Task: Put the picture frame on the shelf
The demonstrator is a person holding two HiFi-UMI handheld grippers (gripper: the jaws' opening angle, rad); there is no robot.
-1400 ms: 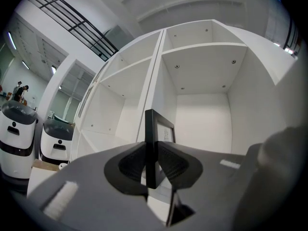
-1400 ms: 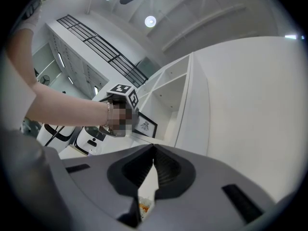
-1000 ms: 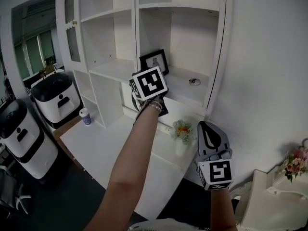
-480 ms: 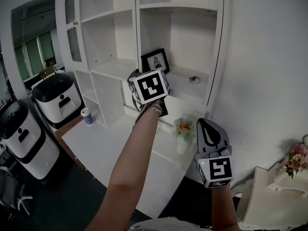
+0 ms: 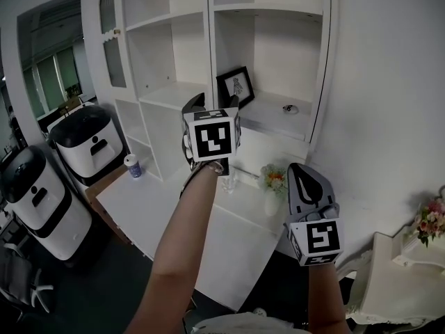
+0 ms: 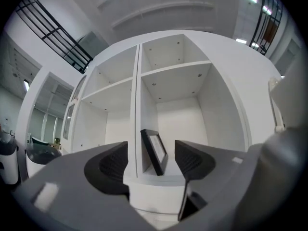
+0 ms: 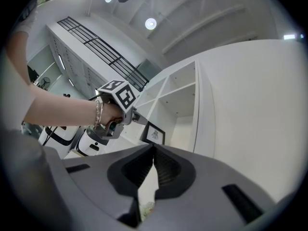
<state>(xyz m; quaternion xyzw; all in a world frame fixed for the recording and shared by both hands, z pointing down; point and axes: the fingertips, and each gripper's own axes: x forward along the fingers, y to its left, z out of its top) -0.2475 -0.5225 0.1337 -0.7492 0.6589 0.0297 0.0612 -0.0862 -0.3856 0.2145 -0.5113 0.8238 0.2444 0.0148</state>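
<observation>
The black picture frame (image 5: 236, 87) stands upright on the white shelf (image 5: 268, 110), leaning back near the divider. My left gripper (image 5: 212, 104) hovers in front of and below it, and its jaws are opening. In the left gripper view the frame (image 6: 155, 150) shows in the gap between the pads (image 6: 111, 165), but it sits farther back and nothing touches it. My right gripper (image 5: 303, 176) is held low at the right, jaws shut with nothing in them. In the right gripper view the closed jaws (image 7: 154, 165) point at the shelf unit, with the frame (image 7: 154, 134) beyond the left hand.
A small dark object (image 5: 288, 108) lies on the same shelf, right of the frame. On the white counter (image 5: 167, 211) below stand a flower vase (image 5: 273, 181), a clear glass (image 5: 229, 180) and a paper cup (image 5: 133, 165). Two white-and-black machines (image 5: 87, 141) stand on the floor at the left.
My left gripper has drawn back and down from the shelf and stands open. The frame stays on the shelf by itself. The right gripper has hardly moved.
</observation>
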